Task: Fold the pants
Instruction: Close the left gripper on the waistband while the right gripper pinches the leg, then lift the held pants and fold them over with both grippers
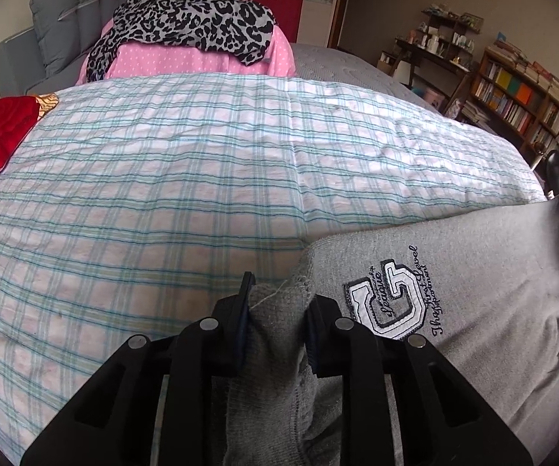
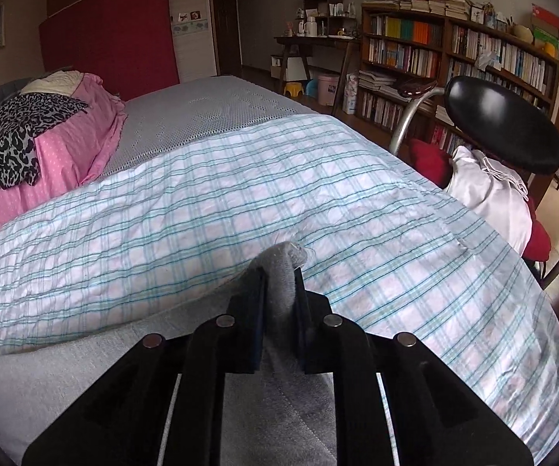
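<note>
The right gripper [image 2: 279, 291] has its jaws closed on a bunched fold of the grey pants [image 2: 283, 268], which poke up between them and spread out flat beneath the tool. All of this sits on the checked quilt [image 2: 240, 194] covering the bed. Beyond the quilt, grey mattress [image 2: 217, 112] shows. At the quilt's far left edge lies a pink pillow [image 2: 73, 147] with a leopard-print cloth [image 2: 15, 143] on top. Off the quilt's right edge stands a black chair [image 2: 504, 124], with a bookshelf [image 2: 454, 50] behind it.
</note>
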Tool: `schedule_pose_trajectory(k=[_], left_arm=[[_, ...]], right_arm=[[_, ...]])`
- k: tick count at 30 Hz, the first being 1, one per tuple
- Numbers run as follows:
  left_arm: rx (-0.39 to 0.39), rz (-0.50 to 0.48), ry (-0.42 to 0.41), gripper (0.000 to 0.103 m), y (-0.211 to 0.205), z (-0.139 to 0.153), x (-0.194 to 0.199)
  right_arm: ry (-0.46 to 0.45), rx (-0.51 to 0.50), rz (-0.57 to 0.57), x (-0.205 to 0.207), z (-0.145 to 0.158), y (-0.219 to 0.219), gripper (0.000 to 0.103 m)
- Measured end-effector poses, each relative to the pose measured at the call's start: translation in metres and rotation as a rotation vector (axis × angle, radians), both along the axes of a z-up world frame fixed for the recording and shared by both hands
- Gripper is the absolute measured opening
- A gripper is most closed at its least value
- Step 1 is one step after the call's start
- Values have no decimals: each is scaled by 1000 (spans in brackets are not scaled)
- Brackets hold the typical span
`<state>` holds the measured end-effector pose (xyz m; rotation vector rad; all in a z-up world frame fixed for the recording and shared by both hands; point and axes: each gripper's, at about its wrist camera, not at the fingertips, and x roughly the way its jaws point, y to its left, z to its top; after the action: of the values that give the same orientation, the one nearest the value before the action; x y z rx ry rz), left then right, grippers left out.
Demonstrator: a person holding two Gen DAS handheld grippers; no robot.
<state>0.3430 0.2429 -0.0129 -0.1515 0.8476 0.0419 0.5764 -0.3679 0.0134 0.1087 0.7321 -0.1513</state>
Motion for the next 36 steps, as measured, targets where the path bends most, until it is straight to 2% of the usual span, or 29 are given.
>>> schedule_pose_trajectory(k=[10, 17, 25, 29, 32, 36], left_arm=[[-2, -10, -117, 22, -5, 56, -58], [-7, -38, -177, 22, -14, 83, -120], [-2, -95, -223, 22, -34, 91, -193], [13, -110, -257, 22, -42, 84, -231], [32, -124, -266, 22, -49, 76, -252], [18, -138, -257, 22, -50, 67, -270]], right_arm=[[-127, 34, 0, -83, 61, -18, 11], [-192, 78, -33, -157, 79, -37, 11], [-252, 155, -98, -259, 67, -64, 11], [-272, 83, -100, -309, 55, -62, 11], [-287, 101, -112, -345, 46, -66, 11], [-318, 98, -143, -388, 37, -68, 11]])
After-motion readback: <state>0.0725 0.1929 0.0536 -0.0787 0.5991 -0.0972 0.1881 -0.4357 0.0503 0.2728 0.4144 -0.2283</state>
